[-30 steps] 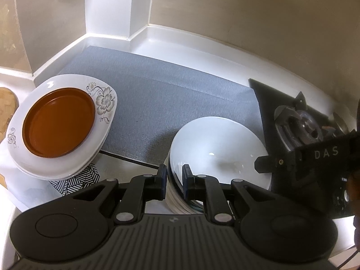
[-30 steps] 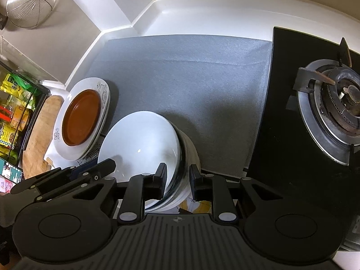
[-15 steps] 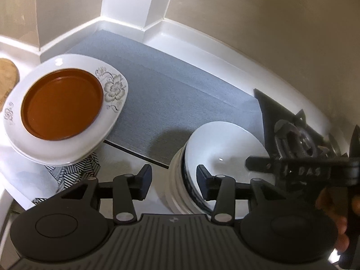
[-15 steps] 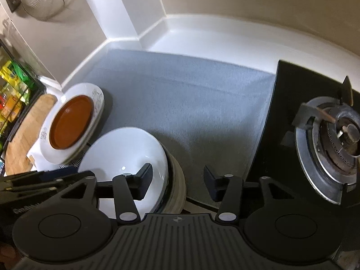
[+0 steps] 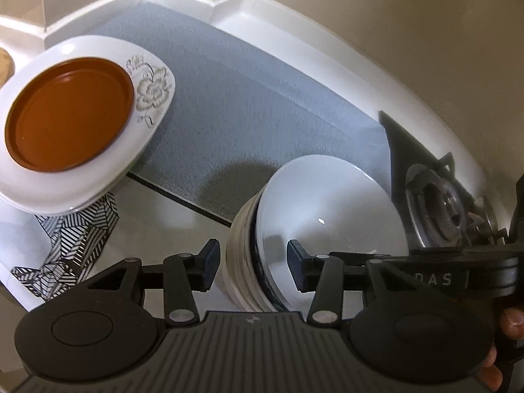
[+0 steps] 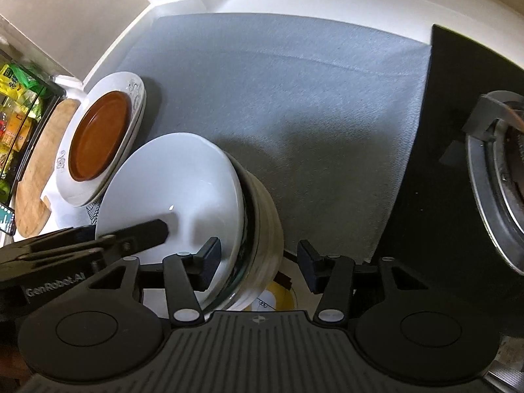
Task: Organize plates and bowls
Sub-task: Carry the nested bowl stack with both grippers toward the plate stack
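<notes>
left gripper [image 5: 250,262]: jaws have just been opening, now apart astride the near rim of the bowl stack [image 5: 327,216], pads clear of it, nothing held
right gripper [image 6: 258,263]: jaws also just opened, wide, straddling the stack's other rim, not gripping
grippers: 2
bowl stack: 1, lower centre of frame, white bowl on top; layers under it too blurred to count
plate stack: 1, left of frame; floral white plate [image 5: 144,121] holds 1 brown dish [image 5: 68,114]
grey mat [image 6: 294,98]: 1, centre
burner [image 6: 501,177]: 1, right edge
right view only: wooden board [image 6: 36,177], shelf of packets at left
left view only: patterned paper [image 5: 72,242] under the plates, fingers [image 5: 511,324] at lower right
</notes>
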A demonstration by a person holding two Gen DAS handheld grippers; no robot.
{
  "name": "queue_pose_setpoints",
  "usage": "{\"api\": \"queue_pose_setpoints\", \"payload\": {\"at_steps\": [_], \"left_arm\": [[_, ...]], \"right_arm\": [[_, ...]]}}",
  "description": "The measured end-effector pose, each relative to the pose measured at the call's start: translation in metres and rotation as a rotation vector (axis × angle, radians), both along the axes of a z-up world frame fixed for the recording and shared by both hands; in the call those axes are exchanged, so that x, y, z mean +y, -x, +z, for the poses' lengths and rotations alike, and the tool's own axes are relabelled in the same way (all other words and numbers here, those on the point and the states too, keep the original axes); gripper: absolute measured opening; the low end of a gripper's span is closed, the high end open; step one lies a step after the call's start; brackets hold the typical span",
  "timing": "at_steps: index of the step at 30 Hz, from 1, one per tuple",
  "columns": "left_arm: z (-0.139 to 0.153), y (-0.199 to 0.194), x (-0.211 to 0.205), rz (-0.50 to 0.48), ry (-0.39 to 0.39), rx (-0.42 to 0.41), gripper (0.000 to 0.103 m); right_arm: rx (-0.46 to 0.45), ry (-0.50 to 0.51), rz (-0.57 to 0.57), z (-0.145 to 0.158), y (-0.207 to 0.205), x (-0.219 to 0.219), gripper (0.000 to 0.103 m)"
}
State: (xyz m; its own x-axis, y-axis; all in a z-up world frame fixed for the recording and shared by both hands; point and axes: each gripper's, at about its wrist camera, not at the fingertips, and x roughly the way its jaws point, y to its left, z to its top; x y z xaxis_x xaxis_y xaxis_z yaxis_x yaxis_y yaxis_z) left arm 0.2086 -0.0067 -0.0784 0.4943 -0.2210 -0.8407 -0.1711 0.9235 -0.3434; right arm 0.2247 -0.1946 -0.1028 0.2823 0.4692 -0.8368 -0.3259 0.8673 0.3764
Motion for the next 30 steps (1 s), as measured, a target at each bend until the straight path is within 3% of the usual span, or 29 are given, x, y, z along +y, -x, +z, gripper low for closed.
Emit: {"api": "queue_pose_setpoints", "payload": {"at_steps": [10, 13, 30], "left_arm": [[-0.007, -0.001, 0.006, 0.006, 0.027, 0.029, 0.046], [-0.006, 0.001, 0.005, -0.013, 0.035, 0.022, 0.037], [-0.007, -0.005, 0.013, -0.043, 0.023, -0.002, 0.037]], "right_arm": [[0.091, -0.032, 0.068, -0.005, -0.014, 0.014, 0.058], [0.093, -0.029, 0.069, -0.005, -0.014, 0.019, 0.061], [0.064, -0.059, 0.010, -0.007, -0.003, 0.012, 0.053]]}}
